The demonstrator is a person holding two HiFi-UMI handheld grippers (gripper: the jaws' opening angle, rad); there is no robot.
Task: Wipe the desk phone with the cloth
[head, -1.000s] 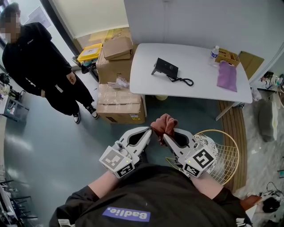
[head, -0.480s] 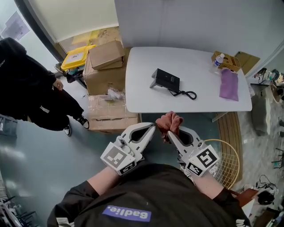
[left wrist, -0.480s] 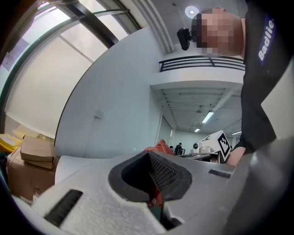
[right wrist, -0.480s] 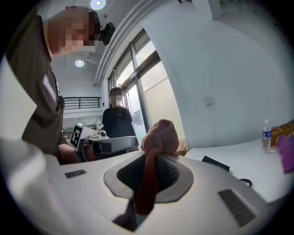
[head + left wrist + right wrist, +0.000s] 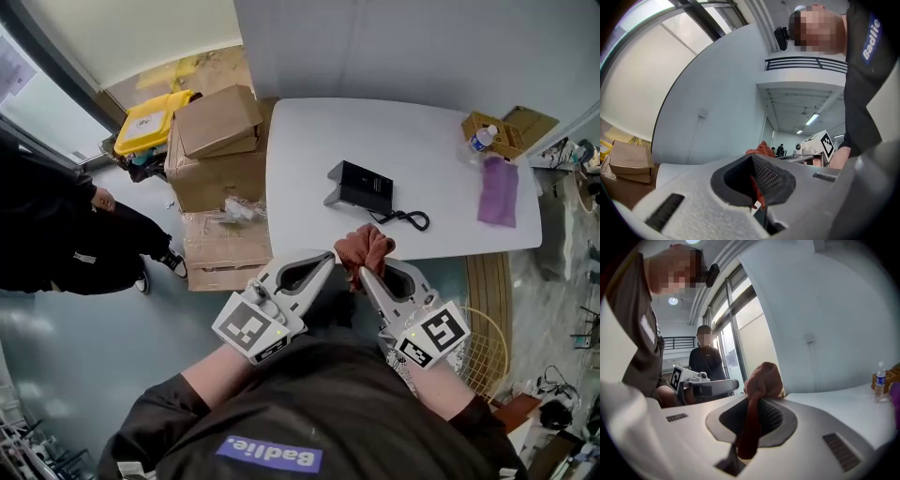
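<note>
**Asker:** Desk phone [image 5: 361, 186]: where is it from where you stand?

**Me:** On the white table [image 5: 300, 159] ahead of me, nearer its front edge than its back. It is well apart from both my grippers, and nothing touches it.

**Asker:** And the grippers, left one first?

**Me:** My left gripper [image 5: 327, 263] is closed, with a thin red edge of the cloth nipped between its pads. The cloth [image 5: 364, 247] bunches into a rust-red wad between the two tips. My right gripper [image 5: 364, 274] is clamped on it too, with a thick fold running down through its jaws.

**Asker:** So which step is this?

**Me:** The approach, I'd say. I have the cloth, but the wiping is not yet begun. The next move calls for carrying the wad forward over the table edge and down onto the phone. I reckon one gripper should let go so the cloth can spread and press flat. The free one could then steady the phone, which looks light enough to slide under a stroke.

**Asker:** How does the phone lie?

**Me:** Its long axis runs across the table, left to right from me, with the right end swung a little nearer. The left end looks propped up on a stand. At the right, the curled cord [image 5: 410, 219] trails toward the front edge. I can't tell from here which way the keypad faces. I'd run strokes along that axis and keep the cloth from snagging the cord.
</note>
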